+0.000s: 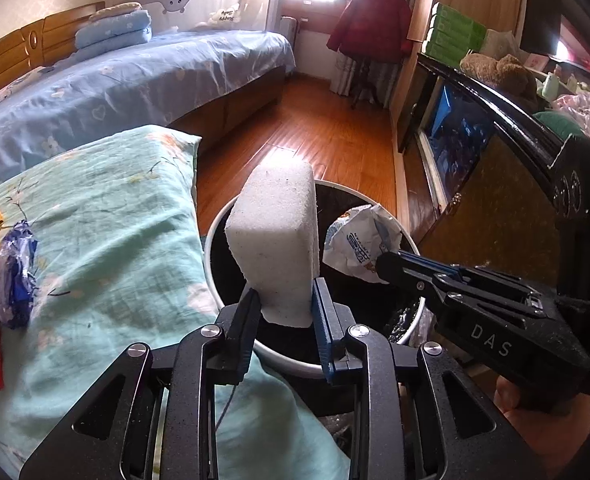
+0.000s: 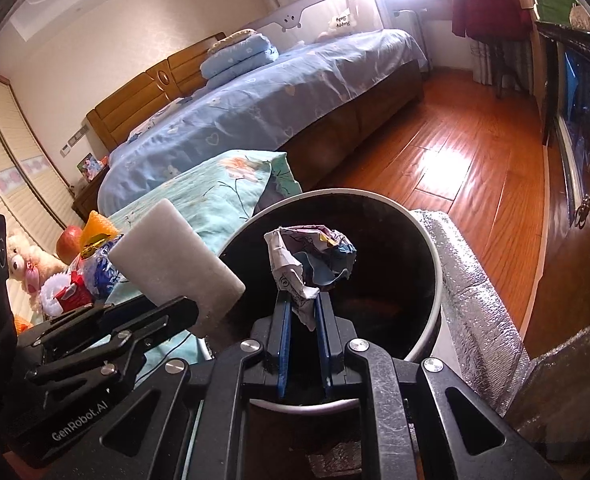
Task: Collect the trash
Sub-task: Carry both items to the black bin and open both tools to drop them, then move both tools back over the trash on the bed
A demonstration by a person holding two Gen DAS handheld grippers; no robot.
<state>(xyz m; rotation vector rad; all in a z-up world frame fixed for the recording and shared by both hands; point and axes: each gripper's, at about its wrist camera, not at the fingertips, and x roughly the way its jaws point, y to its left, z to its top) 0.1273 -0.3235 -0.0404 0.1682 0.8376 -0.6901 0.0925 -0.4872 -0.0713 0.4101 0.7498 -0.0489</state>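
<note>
Drop step. My left tool clamped white foam block over trash bin mouth; right tool pinched crumpled wrapper above bin. Next: release both.

White foam block and crumpled printed wrapper, both above the black-lined, white-rimmed bin.

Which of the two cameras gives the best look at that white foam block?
The left wrist view: the white foam block stands close and central, clamped in the left gripper. The right wrist view shows it off to the left, its lower end hidden.
</note>
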